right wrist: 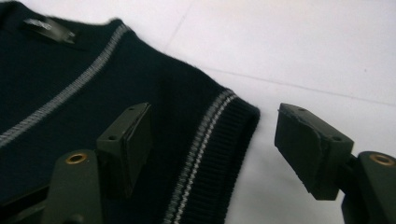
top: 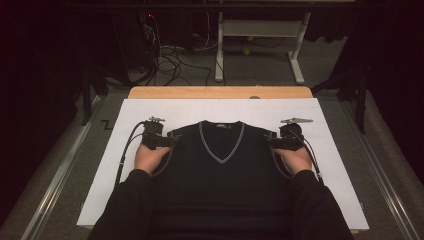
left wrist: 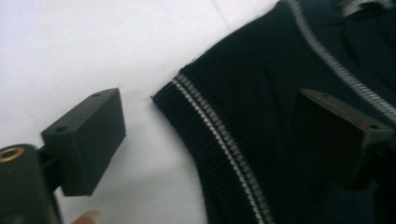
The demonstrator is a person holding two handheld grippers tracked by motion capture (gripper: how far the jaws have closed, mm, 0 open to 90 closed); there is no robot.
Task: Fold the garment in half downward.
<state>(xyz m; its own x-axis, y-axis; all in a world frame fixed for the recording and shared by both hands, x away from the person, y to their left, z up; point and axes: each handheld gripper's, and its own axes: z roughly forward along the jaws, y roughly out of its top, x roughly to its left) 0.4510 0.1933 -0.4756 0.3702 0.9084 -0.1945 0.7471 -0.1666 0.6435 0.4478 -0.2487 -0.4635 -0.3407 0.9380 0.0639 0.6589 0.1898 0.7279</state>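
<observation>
Knitwear lies flat in the middle of the white surface (top: pixel 320 165): a dark sleeveless vest (top: pixel 220 170) with a grey-striped V-neck, its collar toward the far edge and its hem toward the person. The left claw (top: pixel 172 140) sits at the vest's left shoulder and the right claw (top: pixel 272 142) at its right shoulder, each carried by a hand (top: pixel 149 157) coming in from the bottom of the high view in a dark sleeve (top: pixel 125 205). In the left gripper view the left claw (left wrist: pixel 212 135) is spread wide, one jaw over bare white surface (left wrist: pixel 93 42) and the other over the dark knit, with the ribbed, grey-striped armhole edge (left wrist: pixel 212 135) of the vest (left wrist: pixel 280 93) running between them; neither pad presses on the fabric. In the right gripper view the right claw (right wrist: pixel 212 140) is likewise spread, one jaw above the vest (right wrist: pixel 116 74) body and the other above the white surface (right wrist: pixel 303 46), straddling the ribbed shoulder corner (right wrist: pixel 233 126) with its double grey stripe; the pads stand apart from the cloth on both sides. A small label (right wrist: pixel 49 29) shows at the inside of the neck in that view. Beyond the white surface, a strip of wooden tabletop (top: pixel 220 92) shows at the far edge, and farther back a pale desk frame (top: pixel 260 30) stands on the floor among loose cables (top: pixel 170 60).
</observation>
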